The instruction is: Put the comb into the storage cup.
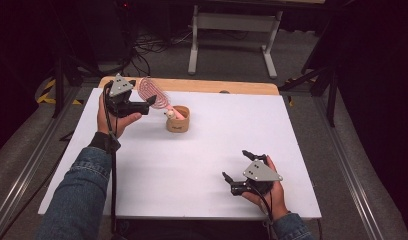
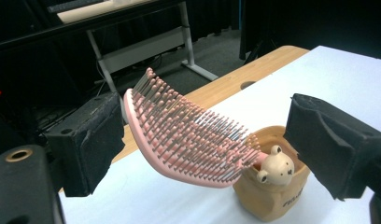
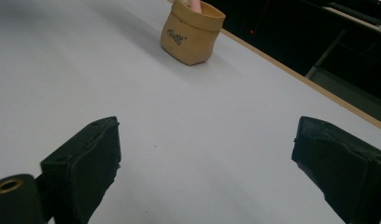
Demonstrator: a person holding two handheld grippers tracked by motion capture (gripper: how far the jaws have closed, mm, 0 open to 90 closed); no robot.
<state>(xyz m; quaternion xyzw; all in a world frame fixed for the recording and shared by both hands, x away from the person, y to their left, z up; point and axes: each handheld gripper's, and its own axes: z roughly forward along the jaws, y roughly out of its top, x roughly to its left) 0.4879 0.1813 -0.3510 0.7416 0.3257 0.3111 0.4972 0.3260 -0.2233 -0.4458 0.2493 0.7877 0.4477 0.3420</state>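
The left gripper (image 2: 198,154), jaws spread clear of it, faces the pink hairbrush (image 2: 188,135), which leans handle-down in the tan pot (image 2: 272,196), head slanting up toward that gripper.

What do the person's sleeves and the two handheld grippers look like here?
Both forearms wear blue denim sleeves, the left with a dark cuff. Each gripper, left gripper and right gripper, is black, topped by a grey three-cornered plate and trailing a black cable. The fingers carry black padded foam.
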